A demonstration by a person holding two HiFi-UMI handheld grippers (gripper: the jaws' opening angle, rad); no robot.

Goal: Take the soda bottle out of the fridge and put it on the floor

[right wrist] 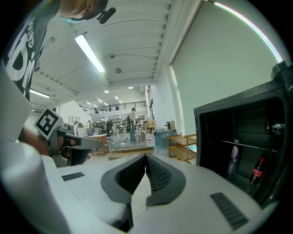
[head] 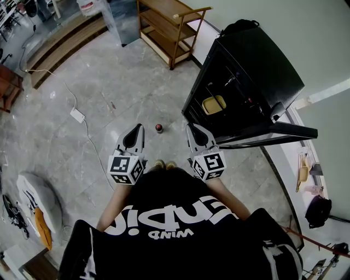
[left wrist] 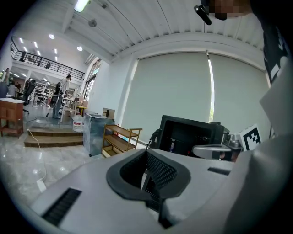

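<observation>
Left gripper and right gripper, both closed and empty, faced an open fridge.
Soda bottle stood inside it, low down; probably smooth, rigid and weighty, best pinched round its body. A red-capped object sat on the floor.

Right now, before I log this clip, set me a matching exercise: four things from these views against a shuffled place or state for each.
Things:
1. fridge door
2. left claw
3. small red-capped bottle
4. wooden shelf

Place or state:
A. on the floor, ahead of the person's feet
B. swung open
C. against the wall
D. shut, empty

Pairs: 1-B, 2-D, 3-A, 4-C.
</observation>
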